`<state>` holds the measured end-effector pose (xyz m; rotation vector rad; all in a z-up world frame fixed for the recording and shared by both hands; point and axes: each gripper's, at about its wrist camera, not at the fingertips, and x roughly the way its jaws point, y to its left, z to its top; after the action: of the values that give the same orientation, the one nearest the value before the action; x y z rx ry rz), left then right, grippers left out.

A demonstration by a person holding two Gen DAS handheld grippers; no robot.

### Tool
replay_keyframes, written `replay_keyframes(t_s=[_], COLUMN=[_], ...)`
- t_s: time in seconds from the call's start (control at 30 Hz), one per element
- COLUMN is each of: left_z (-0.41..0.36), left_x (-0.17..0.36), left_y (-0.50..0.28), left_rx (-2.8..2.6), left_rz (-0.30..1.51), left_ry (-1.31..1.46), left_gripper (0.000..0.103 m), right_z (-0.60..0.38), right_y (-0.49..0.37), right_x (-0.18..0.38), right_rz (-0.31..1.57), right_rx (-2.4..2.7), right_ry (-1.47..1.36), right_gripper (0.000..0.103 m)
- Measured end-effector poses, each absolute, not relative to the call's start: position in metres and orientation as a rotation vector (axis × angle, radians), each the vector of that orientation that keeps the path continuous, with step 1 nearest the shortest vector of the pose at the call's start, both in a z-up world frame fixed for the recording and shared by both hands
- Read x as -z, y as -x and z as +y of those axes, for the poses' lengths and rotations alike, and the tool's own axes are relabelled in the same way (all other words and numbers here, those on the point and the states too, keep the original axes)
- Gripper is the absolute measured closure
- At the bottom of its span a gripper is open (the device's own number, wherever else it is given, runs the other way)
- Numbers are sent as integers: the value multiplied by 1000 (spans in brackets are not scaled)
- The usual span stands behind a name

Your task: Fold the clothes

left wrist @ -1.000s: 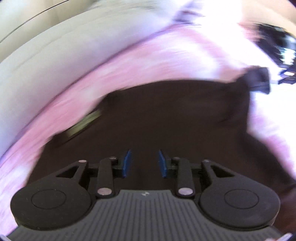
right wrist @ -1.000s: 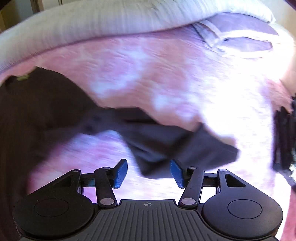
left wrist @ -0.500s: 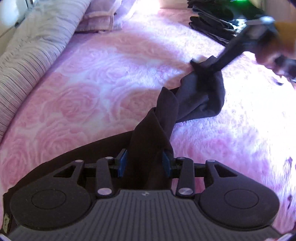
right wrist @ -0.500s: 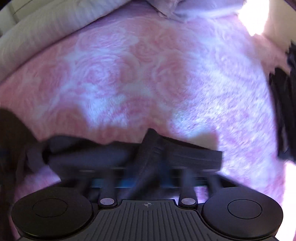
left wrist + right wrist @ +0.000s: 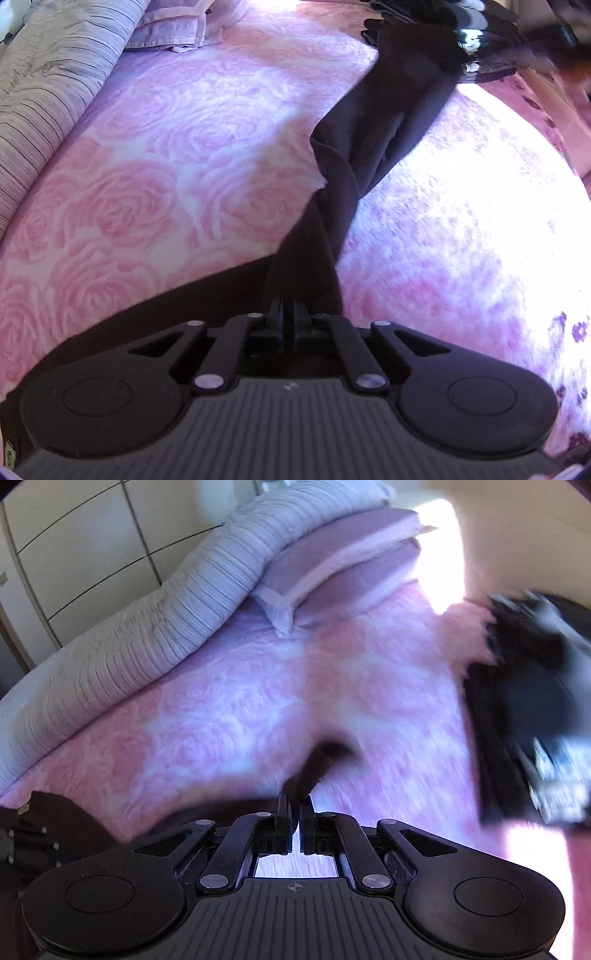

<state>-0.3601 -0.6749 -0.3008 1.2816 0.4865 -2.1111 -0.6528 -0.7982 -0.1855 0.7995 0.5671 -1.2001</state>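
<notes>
Left gripper (image 5: pixel 288 314) and right gripper (image 5: pixel 294 814), fingers pinched on a dark garment (image 5: pixel 354 155), are stretching it twisted above the pink bedspread (image 5: pixel 155 177); folding is barely beginning.

Pink rose-patterned bedspread (image 5: pixel 155 177) across the bed, sunlit to white at the right. Grey striped duvet (image 5: pixel 147 638) rolled along the left edge, touching the bedspread. 2 lilac pillows (image 5: pixel 343 554) stacked at the head, just beside the duvet's end. Cream panelled wardrobe doors (image 5: pixel 81 550) behind the duvet. Dark pile of folded garments (image 5: pixel 517 686) on the bedspread at the right, blurred.
</notes>
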Motion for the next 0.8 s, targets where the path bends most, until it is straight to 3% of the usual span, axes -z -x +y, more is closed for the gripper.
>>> replay_keyframes(t_s=[0.17, 0.3, 0.37, 0.5, 0.67, 0.8], left_z=[-656, -640, -633, -622, -622, -630], left_x=[302, 290, 285, 278, 285, 293], left_y=[355, 349, 348, 356, 380, 394], left_rx=[2084, 2069, 2071, 2075, 2053, 2026], left_rz=[496, 473, 448, 363, 290, 309], left_ry=[-1310, -1290, -1273, -1246, -1264, -1294], left_gripper=[99, 96, 86, 73, 72, 72], right_z=[-733, -705, -696, -694, -719, -767], right_y=[682, 692, 685, 662, 635, 620], right_x=[240, 236, 225, 198, 179, 192], right_rz=[820, 860, 863, 872, 938, 1013], right_rx=[1281, 1353, 1352, 1311, 1179, 1044], right_ry=[-1051, -1091, -1066, -996, -839, -686], right_gripper=[96, 86, 73, 65, 54, 50])
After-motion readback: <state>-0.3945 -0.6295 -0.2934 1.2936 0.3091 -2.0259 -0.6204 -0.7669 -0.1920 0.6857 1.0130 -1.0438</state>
